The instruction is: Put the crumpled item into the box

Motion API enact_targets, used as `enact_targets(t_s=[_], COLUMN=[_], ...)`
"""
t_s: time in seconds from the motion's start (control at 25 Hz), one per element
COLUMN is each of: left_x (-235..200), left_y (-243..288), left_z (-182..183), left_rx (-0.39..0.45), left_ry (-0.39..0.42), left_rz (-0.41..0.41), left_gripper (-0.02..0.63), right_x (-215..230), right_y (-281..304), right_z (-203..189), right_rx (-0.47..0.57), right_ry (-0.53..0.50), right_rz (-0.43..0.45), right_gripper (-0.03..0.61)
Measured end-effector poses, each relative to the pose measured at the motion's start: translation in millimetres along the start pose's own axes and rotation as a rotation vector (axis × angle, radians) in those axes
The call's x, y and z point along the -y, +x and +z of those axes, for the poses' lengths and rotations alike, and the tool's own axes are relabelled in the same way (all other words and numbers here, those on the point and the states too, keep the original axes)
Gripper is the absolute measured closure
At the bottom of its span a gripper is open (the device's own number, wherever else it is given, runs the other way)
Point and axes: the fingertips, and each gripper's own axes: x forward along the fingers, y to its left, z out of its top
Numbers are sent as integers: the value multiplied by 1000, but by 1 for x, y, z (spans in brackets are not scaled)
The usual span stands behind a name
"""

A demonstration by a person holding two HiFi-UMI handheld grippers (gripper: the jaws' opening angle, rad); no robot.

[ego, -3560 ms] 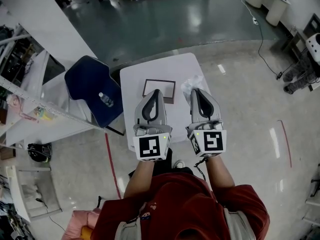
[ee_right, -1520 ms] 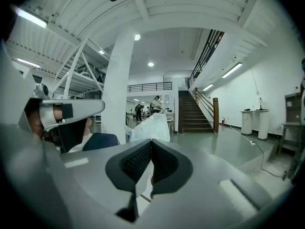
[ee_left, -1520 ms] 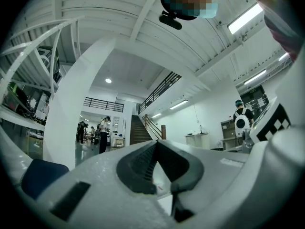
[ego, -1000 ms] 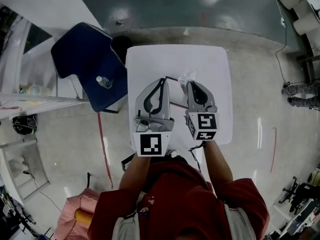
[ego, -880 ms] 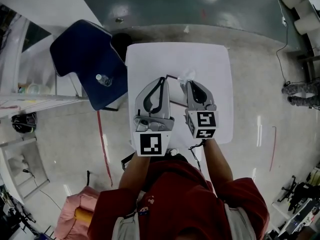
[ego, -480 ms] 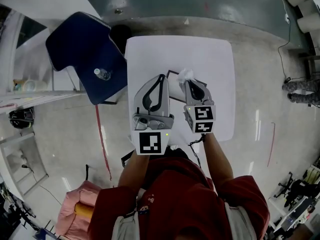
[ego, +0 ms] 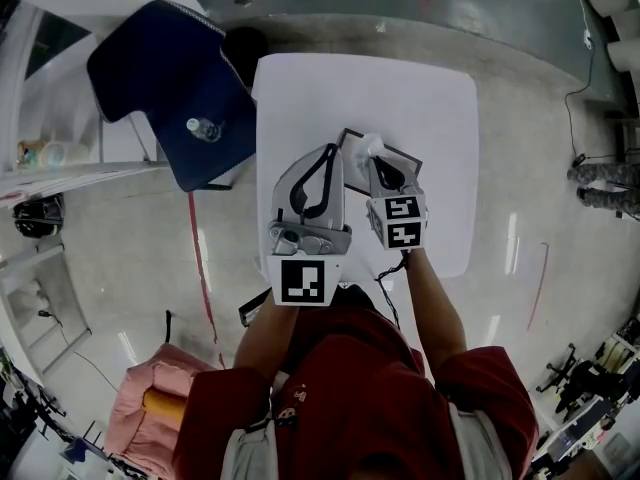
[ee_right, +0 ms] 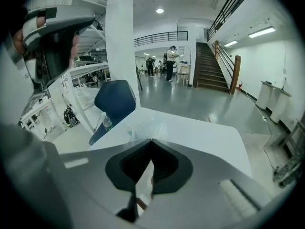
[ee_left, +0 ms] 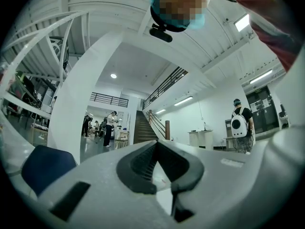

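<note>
The crumpled item (ego: 371, 146) is a white, partly clear wad, pinched at the tip of my right gripper (ego: 375, 160), which is shut on it. In the right gripper view the wad (ee_right: 143, 127) bulges just beyond the closed jaw tips. It hangs over the shallow dark-rimmed box (ego: 405, 155), which lies near the middle of the white table (ego: 430, 98); both grippers hide most of the box. My left gripper (ego: 327, 154) hovers at the box's left side, shut and holding nothing, and its own view looks up into the hall.
A blue chair (ego: 165, 63) with a small water bottle (ego: 201, 128) on its seat stands against the table's left edge; both also show in the right gripper view as chair (ee_right: 114, 101) and bottle (ee_right: 107, 122). A pink bundle (ego: 150, 403) lies on the floor at lower left.
The wad, earlier on the table right of the box, is now held by my right gripper, which has carried it left over the box. The left gripper stayed shut alongside.
</note>
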Motion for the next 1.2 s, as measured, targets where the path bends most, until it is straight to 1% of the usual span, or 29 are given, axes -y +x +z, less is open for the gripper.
enact_targets(t_s=[0.16, 0.24, 0.48, 0.76, 0.92, 1.2], left_x=[0, -1, -4, -11, -13, -17], left_y=[0, 0, 1, 3, 5, 6], left_z=[-2, -6, -10, -13, -17, -23], left_rx=[5, -5, -12, -18, -23, -37], left_ry=[5, -6, -5, 0, -10, -12], left_rz=[-4, -1, -2, 9, 16, 16], left_gripper=[611, 611, 611, 611, 611, 611], right_x=[2, 2, 1, -1, -3, -2], right_y=[9, 16, 34, 50, 60, 73], right_z=[-14, -22, -42, -57, -69, -83], right_rx=[-49, -83, -168, -243, -303, -384], right_ry=[2, 0, -26, -48, -62, -91], right_rz=[8, 21, 47, 81, 110, 132], right_gripper=[575, 575, 575, 575, 575, 575])
